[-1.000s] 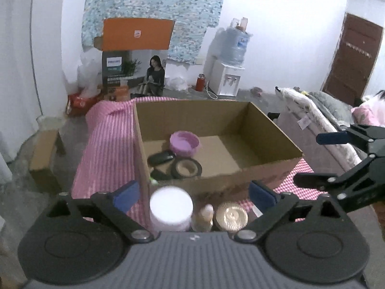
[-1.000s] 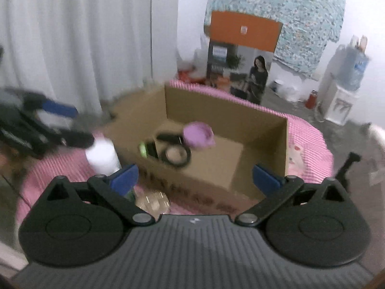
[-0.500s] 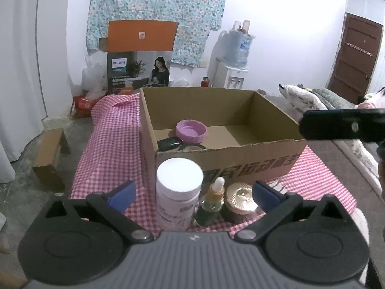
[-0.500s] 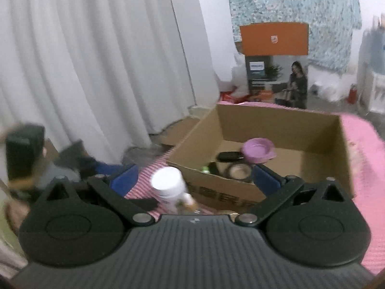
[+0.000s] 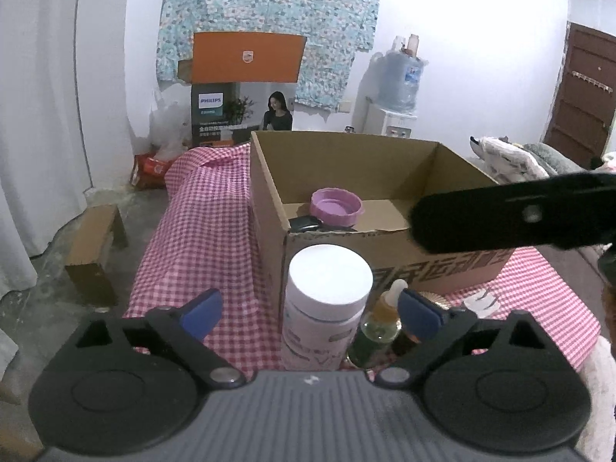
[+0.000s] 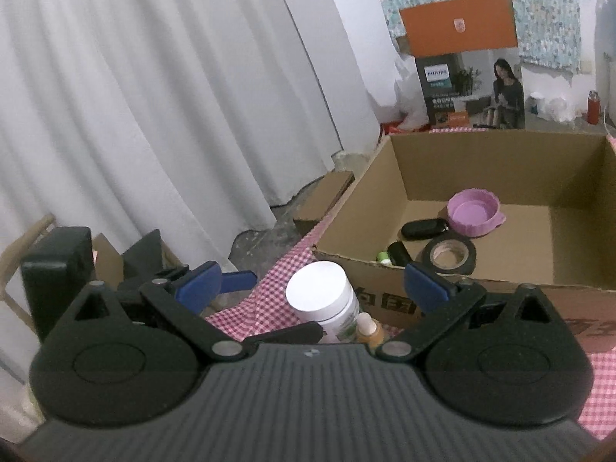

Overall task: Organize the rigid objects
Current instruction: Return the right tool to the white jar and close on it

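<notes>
Since a second ago both claws have dropped and closed in on the white-lidded jar [image 5: 327, 300], which now fills the space between the left gripper [image 5: 310, 308]'s blue pads; these stand wide apart, gripping nothing. Just right of the jar, near the right pad, stands a small dropper bottle [image 5: 379, 321], with a gold-lidded pot [image 5: 437, 300] mostly hidden behind that pad. Beyond them rises the cardboard box [image 5: 269, 192] on the checked cloth [image 5: 200, 231], already holding a purple bowl [image 5: 337, 206], a dark case and a tape roll [image 6: 448, 256] — so the three loose things sit at its near wall, likely waiting to go in. The left gripper is held low and level, aimed at the jar's side. The right gripper [image 6: 312, 287] — jaws equally wide, empty — looks down from above at the same jar, angled across the left one.
</notes>
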### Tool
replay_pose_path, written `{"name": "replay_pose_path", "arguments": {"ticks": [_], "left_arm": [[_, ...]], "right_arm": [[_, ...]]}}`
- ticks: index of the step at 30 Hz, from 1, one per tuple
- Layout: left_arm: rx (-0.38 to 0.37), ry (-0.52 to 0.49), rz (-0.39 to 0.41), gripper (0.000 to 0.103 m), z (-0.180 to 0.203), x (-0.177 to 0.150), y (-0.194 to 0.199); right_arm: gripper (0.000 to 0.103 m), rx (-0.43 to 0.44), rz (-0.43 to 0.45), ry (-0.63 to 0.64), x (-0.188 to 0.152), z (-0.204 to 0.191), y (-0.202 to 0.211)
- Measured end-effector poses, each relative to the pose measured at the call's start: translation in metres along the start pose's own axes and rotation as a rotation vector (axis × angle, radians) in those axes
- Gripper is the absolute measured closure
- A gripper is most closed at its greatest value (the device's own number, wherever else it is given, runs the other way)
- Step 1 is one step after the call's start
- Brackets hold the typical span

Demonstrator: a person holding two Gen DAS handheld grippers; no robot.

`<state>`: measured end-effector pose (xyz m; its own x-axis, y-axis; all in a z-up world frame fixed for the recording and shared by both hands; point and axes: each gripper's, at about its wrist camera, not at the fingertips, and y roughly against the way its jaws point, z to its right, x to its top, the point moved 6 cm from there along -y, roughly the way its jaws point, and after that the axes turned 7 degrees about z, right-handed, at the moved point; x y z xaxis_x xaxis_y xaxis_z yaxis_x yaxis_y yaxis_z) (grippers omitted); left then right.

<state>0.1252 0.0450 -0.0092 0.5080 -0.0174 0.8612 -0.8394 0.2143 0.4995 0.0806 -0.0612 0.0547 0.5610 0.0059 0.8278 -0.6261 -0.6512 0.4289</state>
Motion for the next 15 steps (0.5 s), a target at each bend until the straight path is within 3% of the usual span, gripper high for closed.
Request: {"name": "replay_pose_path", "arguments": {"ticks": [8,15], "left_arm": [[-0.035,-0.005,-0.008,0.022,0.002,0.002,-0.008],[-0.058,0.027,-0.031,0.040,0.000,0.000,-0.013]], "right_arm": [[0.011,-0.002,-0.058,-0.023,-0.008,0.007,-0.032],[0.028,0.013,-0.110,-0.042,-0.013,0.012,-0.050]]}}
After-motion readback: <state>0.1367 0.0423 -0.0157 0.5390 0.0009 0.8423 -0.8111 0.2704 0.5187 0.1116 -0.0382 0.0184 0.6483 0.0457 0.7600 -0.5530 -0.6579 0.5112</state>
